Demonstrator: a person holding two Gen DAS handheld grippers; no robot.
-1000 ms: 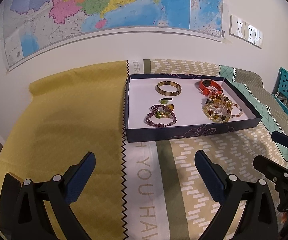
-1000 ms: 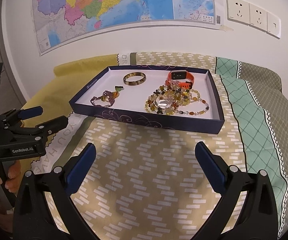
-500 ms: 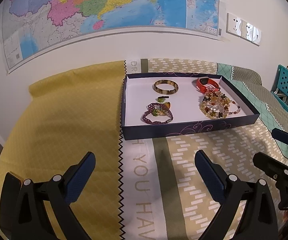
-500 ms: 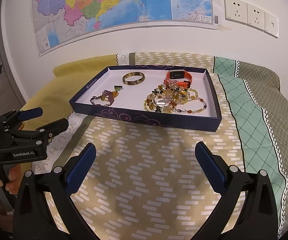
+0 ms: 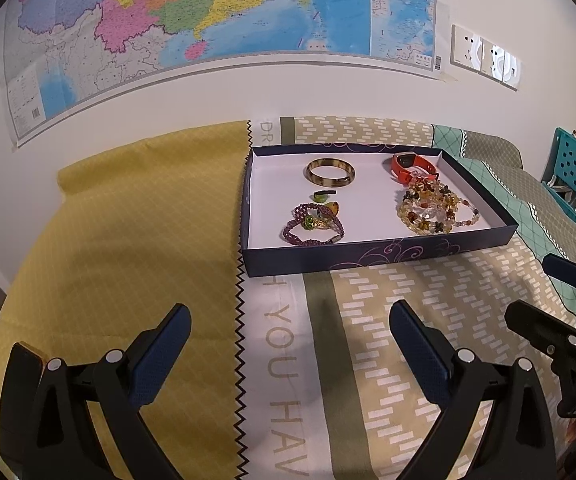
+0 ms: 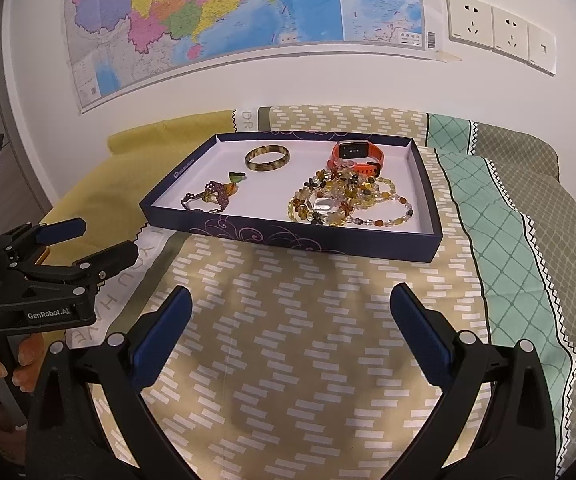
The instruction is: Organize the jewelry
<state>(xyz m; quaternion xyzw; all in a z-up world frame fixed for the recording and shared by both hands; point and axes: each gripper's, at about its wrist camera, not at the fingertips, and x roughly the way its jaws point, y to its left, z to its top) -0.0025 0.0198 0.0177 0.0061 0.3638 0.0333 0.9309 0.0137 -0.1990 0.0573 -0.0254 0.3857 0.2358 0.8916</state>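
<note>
A shallow dark blue box (image 5: 367,255) (image 6: 288,238) with a white floor rests on the patterned bedcover. Inside lie a tortoiseshell bangle (image 5: 330,173) (image 6: 267,158), an orange smart band (image 5: 409,165) (image 6: 355,154), a heap of amber bead bracelets (image 5: 431,210) (image 6: 343,200), a purple bead bracelet (image 5: 312,229) (image 6: 208,199) and a small green piece (image 5: 321,197) (image 6: 236,177). My left gripper (image 5: 289,334) hangs open short of the box, nothing between its fingers. My right gripper (image 6: 291,312) is open too, in front of the box. Each gripper shows in the other's view: the right gripper (image 5: 543,292), the left gripper (image 6: 88,240).
The bedcover has a yellow panel (image 5: 128,240) on the left, a beige brick-pattern strip (image 6: 288,360) in the middle and a teal lattice strip (image 6: 507,240) on the right. A map (image 5: 208,20) and wall sockets (image 6: 499,28) are behind. A teal perforated chair (image 5: 575,172) stands far right.
Both grippers have drawn slightly back from the box, so it sits a little farther off in both views. Both stay open, and the jewelry has not moved.
</note>
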